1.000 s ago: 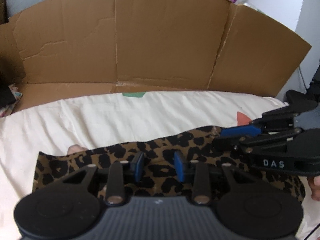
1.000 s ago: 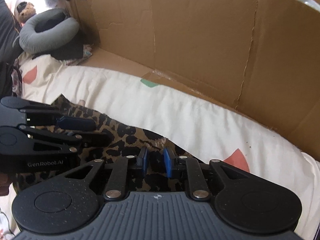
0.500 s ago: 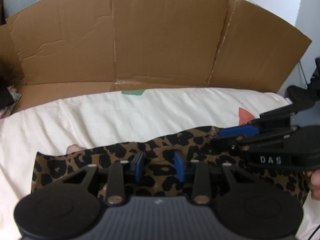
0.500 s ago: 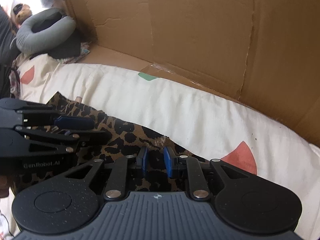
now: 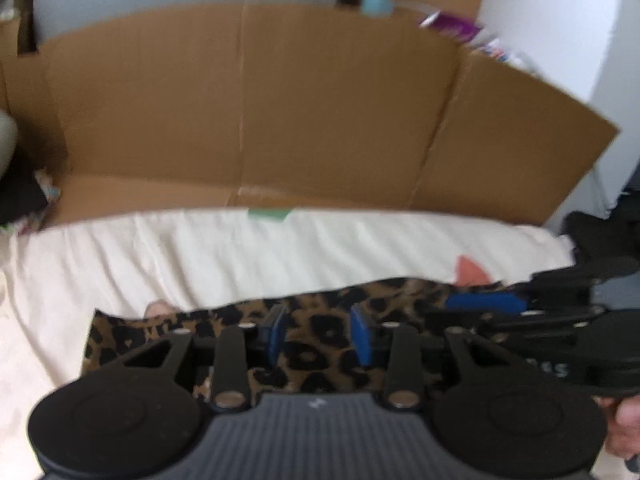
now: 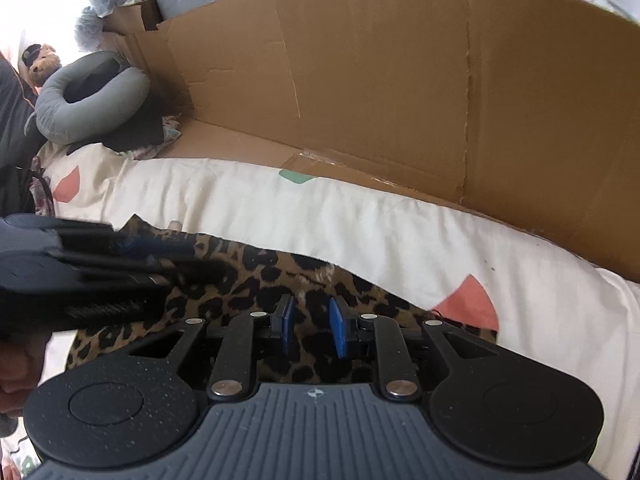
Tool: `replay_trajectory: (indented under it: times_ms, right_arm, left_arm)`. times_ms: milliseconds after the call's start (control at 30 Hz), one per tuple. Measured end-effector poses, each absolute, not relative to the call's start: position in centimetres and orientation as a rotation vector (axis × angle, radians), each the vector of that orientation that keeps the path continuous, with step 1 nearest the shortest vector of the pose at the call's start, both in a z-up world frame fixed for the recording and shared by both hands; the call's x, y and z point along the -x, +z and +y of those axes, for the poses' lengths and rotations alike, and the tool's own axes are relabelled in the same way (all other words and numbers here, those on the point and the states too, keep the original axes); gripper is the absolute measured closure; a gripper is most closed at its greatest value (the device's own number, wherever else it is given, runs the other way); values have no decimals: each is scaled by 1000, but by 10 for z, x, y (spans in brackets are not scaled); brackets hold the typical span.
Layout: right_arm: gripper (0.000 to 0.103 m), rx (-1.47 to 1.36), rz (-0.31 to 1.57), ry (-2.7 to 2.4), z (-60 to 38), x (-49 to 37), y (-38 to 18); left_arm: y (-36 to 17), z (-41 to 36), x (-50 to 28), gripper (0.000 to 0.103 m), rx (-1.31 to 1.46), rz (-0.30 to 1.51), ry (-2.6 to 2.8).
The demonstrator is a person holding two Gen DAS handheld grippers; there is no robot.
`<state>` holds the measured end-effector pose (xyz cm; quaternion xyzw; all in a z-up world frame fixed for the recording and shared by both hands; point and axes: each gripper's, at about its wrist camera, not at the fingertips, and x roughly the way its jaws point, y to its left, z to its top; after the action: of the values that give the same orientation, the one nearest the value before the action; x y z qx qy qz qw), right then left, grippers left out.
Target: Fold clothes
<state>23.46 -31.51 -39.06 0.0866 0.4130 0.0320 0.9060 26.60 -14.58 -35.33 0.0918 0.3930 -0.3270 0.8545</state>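
Note:
A leopard-print cloth (image 5: 224, 320) (image 6: 280, 276) lies flat on the cream bed sheet (image 5: 240, 256), its far edge wavy. In the left wrist view my left gripper (image 5: 319, 330) hovers over the middle of the cloth. Its jaws are opening, and the blue pads (image 5: 276, 332) stand apart without pressing the fabric. My right gripper (image 6: 312, 326) hangs over the cloth's right part, its pads a narrow gap apart with flat cloth showing through. Each gripper also shows side-on in the other's view: the right gripper (image 5: 460, 312) and the blurred left gripper (image 6: 208, 260).
A creased cardboard sheet (image 5: 320, 112) (image 6: 360, 80) stands upright along the far side of the bed. A grey neck pillow (image 6: 88, 100), a stuffed toy (image 6: 42, 64) and dark clothes sit at the far left. A hand (image 5: 624, 436) holds the right gripper.
Both grippers have lifted a little off the cloth, so more of the cardboard's top and the room behind shows. The left pads have spread wider. The cloth stays flat.

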Motion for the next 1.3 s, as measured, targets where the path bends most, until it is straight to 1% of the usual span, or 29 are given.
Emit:
replay_trajectory:
  times_ms: [133, 200, 233, 300, 467, 700, 867, 1100, 1200, 1300]
  right_arm:
    - [76, -167, 843, 52, -313, -213, -379]
    - [70, -165, 845, 51, -312, -200, -376]
    - [68, -171, 853, 52, -312, -194, -375]
    - [68, -178, 862, 52, -311, -183, -375]
    - [68, -152, 867, 36, -304, -171, -387]
    - [68, -73, 898, 47, -297, -171, -408]
    - [68, -93, 922, -54, -322, -164, -416]
    - [68, -155, 839, -76, -335, -139, -399]
    - [68, -183, 812, -30, -329, -134, -392]
    - [68, -174, 814, 1, -314, -133, -391]
  left_arm:
    - [-343, -142, -243, 62, -220, 810, -713]
    - [-343, -139, -232, 62, -223, 820, -726]
    - [-343, -138, -227, 62, -236, 823, -735]
    - [-346, -136, -217, 62, -258, 825, -758]
    - [-361, -138, -200, 58, -255, 848, -775]
    - [-386, -132, -209, 56, -291, 850, -712]
    - [-384, -113, -219, 55, -299, 847, -674]
    - [-362, -91, -212, 55, -288, 855, -648]
    - [-352, -85, -203, 51, -281, 841, -655]
    - [-354, -86, -195, 50, -244, 842, -666]
